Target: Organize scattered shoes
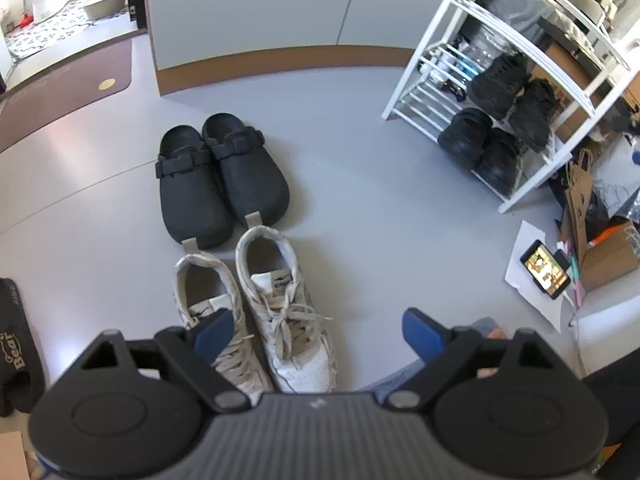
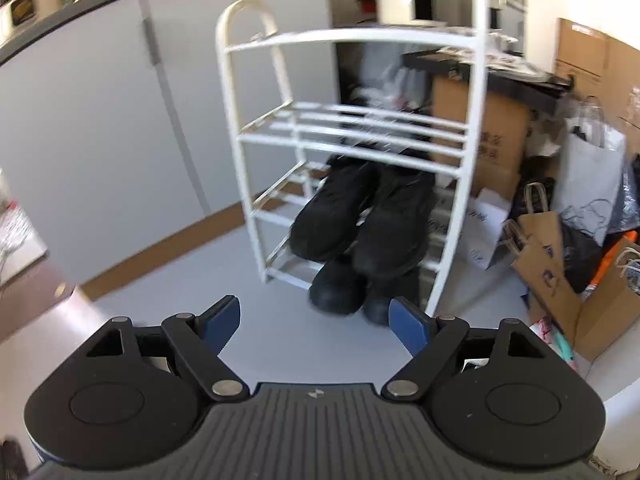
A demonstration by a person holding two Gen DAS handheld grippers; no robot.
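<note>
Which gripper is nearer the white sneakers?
Left. The left gripper hangs open right above the white sneakers; the right gripper, also open, faces the shoe rack instead.

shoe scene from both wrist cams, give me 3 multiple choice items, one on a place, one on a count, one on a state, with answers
1. Where do the white sneakers lie?
A. on the floor, just nearer the camera than the black clogs
B. on the top shelf of the rack
C. on the brown mat

2. How many pairs of black shoes are on the white rack?
A. none
B. two
C. five

3. How does the left gripper stand?
A. shut on a sneaker
B. shut on a clog
C. open, holding nothing

Answers:
1 A: the two pairs sit in a line on the grey floor.
2 B: one pair on a lower shelf, another beneath it.
3 C: its blue fingers stand wide apart above the sneakers, gripping nothing.
</note>
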